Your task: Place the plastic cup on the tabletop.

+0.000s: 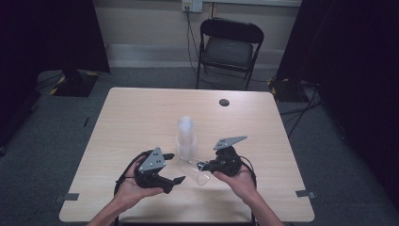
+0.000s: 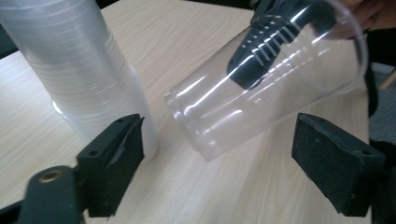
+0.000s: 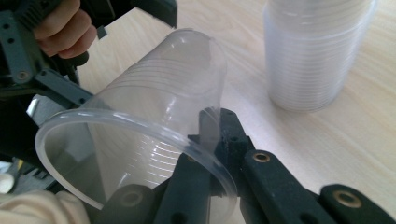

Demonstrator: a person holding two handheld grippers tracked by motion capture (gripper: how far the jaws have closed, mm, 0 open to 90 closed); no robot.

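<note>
A single clear plastic cup [image 1: 194, 170] lies tilted on its side just over the table, base towards my left gripper. My right gripper [image 3: 210, 135] is shut on the cup's wall at the rim, one jaw inside and one outside. In the left gripper view the cup [image 2: 261, 88] sits between the wide-apart pads of my left gripper [image 2: 224, 158], and neither pad touches it. A tall stack of clear cups [image 1: 186, 135] stands upright on the table just behind the two grippers, and it also appears as the stack [image 2: 79, 70] to the left in the left gripper view.
The light wooden table [image 1: 141, 117] has a small dark round spot [image 1: 224, 102] near its far edge. A black folding chair [image 1: 229, 49] stands beyond the table. Dark curtains hang at both sides, and cables run across the floor at the right.
</note>
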